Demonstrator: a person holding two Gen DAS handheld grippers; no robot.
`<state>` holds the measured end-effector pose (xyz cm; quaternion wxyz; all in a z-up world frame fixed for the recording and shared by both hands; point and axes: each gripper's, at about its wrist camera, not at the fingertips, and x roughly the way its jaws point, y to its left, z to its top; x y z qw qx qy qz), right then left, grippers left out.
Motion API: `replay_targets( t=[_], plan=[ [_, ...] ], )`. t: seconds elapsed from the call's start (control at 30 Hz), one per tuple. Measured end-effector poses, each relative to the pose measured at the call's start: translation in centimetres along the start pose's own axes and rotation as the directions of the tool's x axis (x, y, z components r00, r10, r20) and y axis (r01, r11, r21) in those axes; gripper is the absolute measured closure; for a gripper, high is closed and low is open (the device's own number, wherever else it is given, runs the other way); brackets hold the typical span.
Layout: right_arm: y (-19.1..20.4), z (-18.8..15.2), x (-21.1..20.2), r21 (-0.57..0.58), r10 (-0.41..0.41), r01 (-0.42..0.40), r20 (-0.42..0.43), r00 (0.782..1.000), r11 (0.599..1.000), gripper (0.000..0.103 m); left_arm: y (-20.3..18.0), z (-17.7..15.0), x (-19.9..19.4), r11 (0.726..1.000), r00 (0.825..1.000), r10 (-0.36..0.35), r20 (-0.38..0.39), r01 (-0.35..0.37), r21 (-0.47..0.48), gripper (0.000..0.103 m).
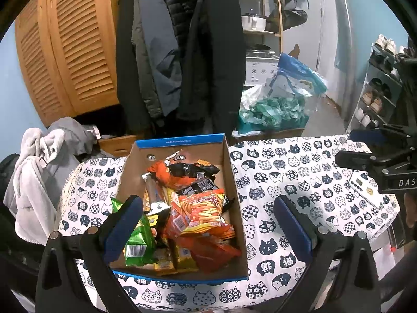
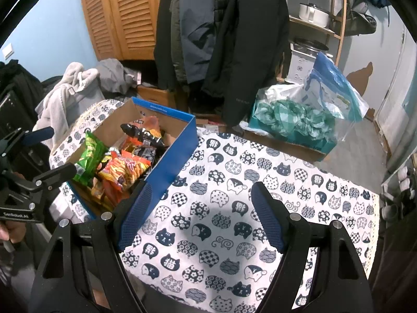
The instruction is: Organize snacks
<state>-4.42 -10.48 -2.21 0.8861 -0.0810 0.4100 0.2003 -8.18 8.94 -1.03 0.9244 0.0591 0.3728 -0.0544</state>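
My left tongs (image 1: 208, 224) hang released above the near end of the cardboard box (image 1: 234, 182), the two blue pads (image 1: 125, 224) spread wide with nothing between them; the left pad overlaps the box's near-left corner in view, the right pad sits over the cloth beside the box. The box, brown inside with blue rims, stands on the desk (image 1: 299, 182), which is covered by a white cloth printed with dark cat heads. Inside the box lie the snacks, heaped loosely: a green packet (image 1: 138, 237) at the near left, an orange packet of stick crisps (image 1: 206, 208) in the middle, a red packet (image 1: 213, 253) at the near right, and a black-and-orange packet (image 1: 187, 172) toward the far end. My right tongs (image 2: 200, 216) are likewise released, their pads parted over bare cloth to the right of the box (image 2: 177, 154), the left pad just beside the box's blue outer wall. A phone (image 1: 361, 186) lies on the desk's right side, well apart from the box. Beyond the desk hang dark coats (image 1: 182, 52), with a louvred wooden cabinet (image 1: 73, 47) to their left.
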Motion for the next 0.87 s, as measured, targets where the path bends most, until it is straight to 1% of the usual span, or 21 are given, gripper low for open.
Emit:
replay_targets(
  t=[0.13, 0.3, 0.73, 0.87],
  plan=[
    [-0.06, -0.06, 0.08, -0.002, -0.001, 0.001, 0.002, 1.0, 1.0, 0.025, 0.05, -0.04, -0.04, 1.0, 1.0, 0.014, 0.007, -0.014, 0.006, 0.002],
    [-0.07, -0.04, 0.1, -0.003, 0.001, -0.001, -0.001, 1.0, 1.0, 0.025, 0.13, -0.16, 0.1, 1.0, 1.0, 0.003, -0.009, -0.003, -0.006, 0.002],
    [-0.17, -0.14, 0.12, 0.002, 0.001, -0.001, -0.004, 1.0, 1.0, 0.025, 0.23, -0.05, 0.12, 1.0, 1.0, 0.013, -0.004, -0.013, -0.015, 0.002],
    [-0.24, -0.2, 0.12, 0.001, 0.001, -0.001, -0.004, 1.0, 1.0, 0.025, 0.19, -0.14, 0.12, 1.0, 1.0, 0.002, -0.01, -0.002, -0.023, 0.002]
  ],
)
